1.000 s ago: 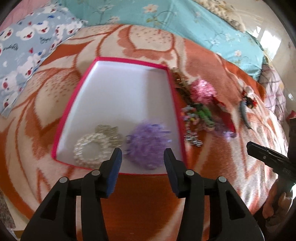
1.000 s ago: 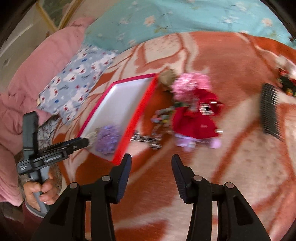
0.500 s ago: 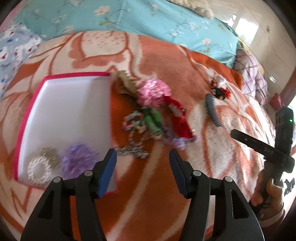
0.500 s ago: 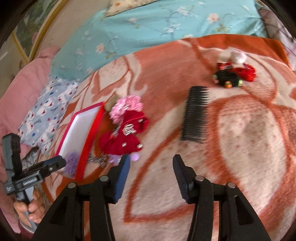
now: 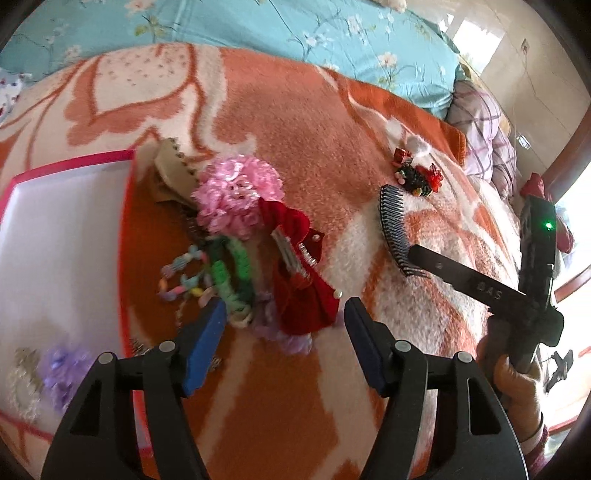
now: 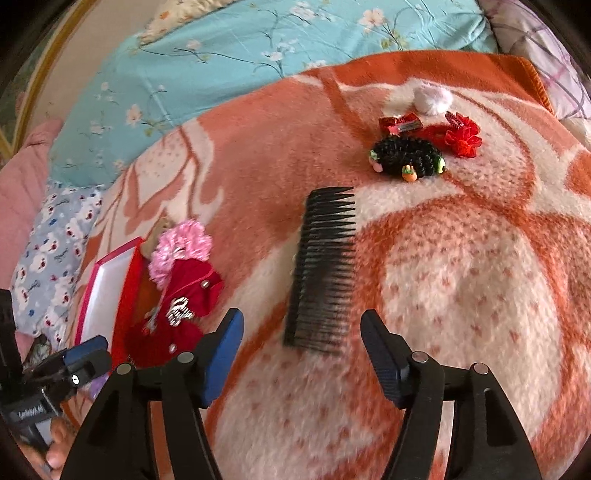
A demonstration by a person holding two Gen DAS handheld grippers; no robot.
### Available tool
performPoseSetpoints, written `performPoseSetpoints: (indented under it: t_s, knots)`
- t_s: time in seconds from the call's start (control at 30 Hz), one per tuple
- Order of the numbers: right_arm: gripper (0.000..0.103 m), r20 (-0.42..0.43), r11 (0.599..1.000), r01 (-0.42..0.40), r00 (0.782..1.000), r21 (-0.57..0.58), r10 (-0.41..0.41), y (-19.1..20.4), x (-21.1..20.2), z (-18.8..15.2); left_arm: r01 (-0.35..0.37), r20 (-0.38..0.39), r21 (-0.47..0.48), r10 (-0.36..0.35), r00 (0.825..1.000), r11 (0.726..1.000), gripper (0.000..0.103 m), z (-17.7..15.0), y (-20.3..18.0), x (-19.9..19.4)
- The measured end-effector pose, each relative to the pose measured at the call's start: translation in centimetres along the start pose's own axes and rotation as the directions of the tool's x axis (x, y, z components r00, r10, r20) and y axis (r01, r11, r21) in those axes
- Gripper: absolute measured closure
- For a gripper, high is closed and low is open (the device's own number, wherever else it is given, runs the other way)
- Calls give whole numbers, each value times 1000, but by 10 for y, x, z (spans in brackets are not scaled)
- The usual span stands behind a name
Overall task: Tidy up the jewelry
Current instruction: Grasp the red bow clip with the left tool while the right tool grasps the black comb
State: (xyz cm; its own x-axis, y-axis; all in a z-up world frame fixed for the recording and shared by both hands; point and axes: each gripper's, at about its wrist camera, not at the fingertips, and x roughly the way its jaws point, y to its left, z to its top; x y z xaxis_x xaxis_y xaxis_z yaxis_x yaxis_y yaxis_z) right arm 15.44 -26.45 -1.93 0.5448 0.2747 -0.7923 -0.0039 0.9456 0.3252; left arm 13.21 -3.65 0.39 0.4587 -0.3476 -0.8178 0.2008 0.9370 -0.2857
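Observation:
A white box with a pink rim (image 5: 70, 162) lies on the blanket at left and holds a purple scrunchie (image 5: 62, 369) and a pearl bracelet (image 5: 20, 391). Beside it is a pile: pink scrunchie (image 5: 236, 195), red bow clip (image 5: 303, 280), green spiral tie (image 5: 231, 273), pastel bead bracelet (image 5: 181, 277). My left gripper (image 5: 284, 328) hovers just short of the pile, jaws opening, nothing between them. A black comb (image 6: 325, 269) lies ahead of my right gripper (image 6: 301, 339), whose jaws are opening with nothing in them. Further off sit a black scrunchie (image 6: 406, 158) and red clips (image 6: 461, 136).
An orange and cream blanket (image 6: 461, 280) covers the bed, with a turquoise floral quilt (image 5: 280, 33) behind it and a blue patterned pillow (image 6: 48, 254) at left. A tan clip (image 5: 171, 173) rests by the box's corner. The other hand-held gripper (image 5: 480, 284) reaches in from the right.
Both grippers have swung right across the bed and opened wider. The left view went from the box to the pile; the right view went from the pile to the comb.

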Motion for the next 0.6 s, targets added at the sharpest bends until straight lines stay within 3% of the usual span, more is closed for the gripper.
performPoseSetpoints:
  t_s: [0.33, 0.4, 0.43, 0.47, 0.6]
  knots:
    - [36, -29, 999, 38, 999, -24, -39, 1, 31, 7, -9, -82, 5, 10, 997, 1000, 36, 20, 3, 56]
    - [40, -23, 998, 52, 998, -38, -53, 2, 33, 6, 2, -94, 5, -2, 996, 1000, 57, 18, 3, 62]
    - [43, -19, 997, 66, 998, -46, -67, 3, 32, 6, 21, -100, 5, -20, 995, 1000, 62, 17, 2, 63]
    - [54, -13, 996, 79, 997, -49, -80, 3, 32, 6, 38, -102, 4, -37, 994, 999, 71, 16, 2, 63]
    - [58, -2, 998, 46, 999, -34, -47, -3, 27, 6, 29, -74, 37, -26, 997, 999, 77, 13, -5, 56]
